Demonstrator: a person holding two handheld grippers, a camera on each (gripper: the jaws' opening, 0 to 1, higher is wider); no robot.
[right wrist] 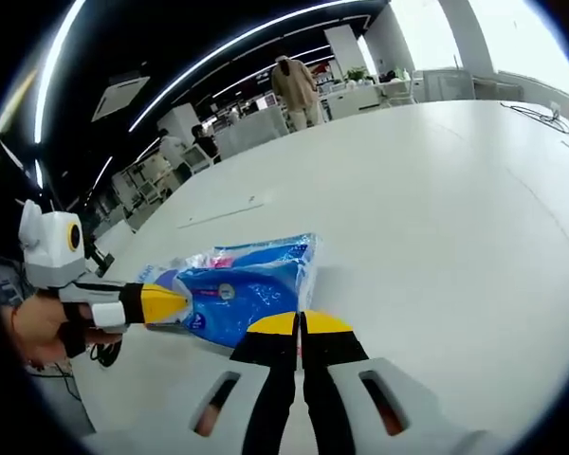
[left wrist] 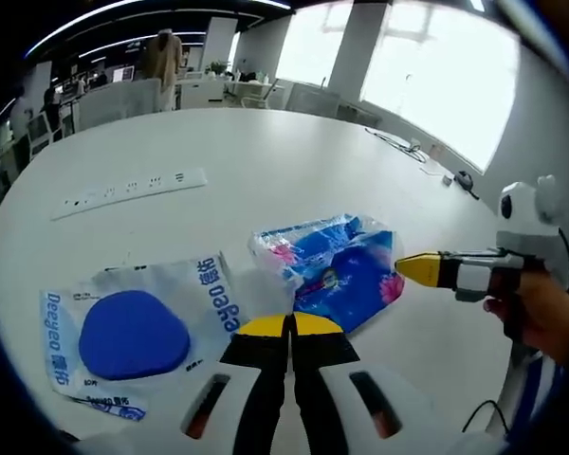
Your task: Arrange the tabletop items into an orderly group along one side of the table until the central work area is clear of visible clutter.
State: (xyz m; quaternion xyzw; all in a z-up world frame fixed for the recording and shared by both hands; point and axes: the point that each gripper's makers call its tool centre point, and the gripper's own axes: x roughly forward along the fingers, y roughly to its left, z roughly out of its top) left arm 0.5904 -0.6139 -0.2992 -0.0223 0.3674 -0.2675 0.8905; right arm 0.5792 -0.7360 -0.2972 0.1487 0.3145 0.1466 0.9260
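Observation:
A blue tissue packet (left wrist: 337, 265) (right wrist: 247, 280) lies flat on the white table (left wrist: 266, 161). Left of it in the left gripper view lies a white pouch with a blue round pad (left wrist: 133, 327). My left gripper (left wrist: 289, 322) is shut, its yellow tips at the packet's near edge, between the two packs. In the right gripper view it reaches in from the left (right wrist: 182, 301) and touches the packet's end. My right gripper (right wrist: 301, 324) is shut too, its tips against the packet's other edge. It reaches in from the right of the left gripper view (left wrist: 405, 267). I see nothing pinched in either.
A white power strip (left wrist: 133, 190) lies on the table beyond the pouch. Cables (left wrist: 403, 144) trail along the window-side edge. The table (right wrist: 436, 218) stretches wide and bare beyond the packet. Chairs, desks and a standing person (left wrist: 161, 57) are behind it.

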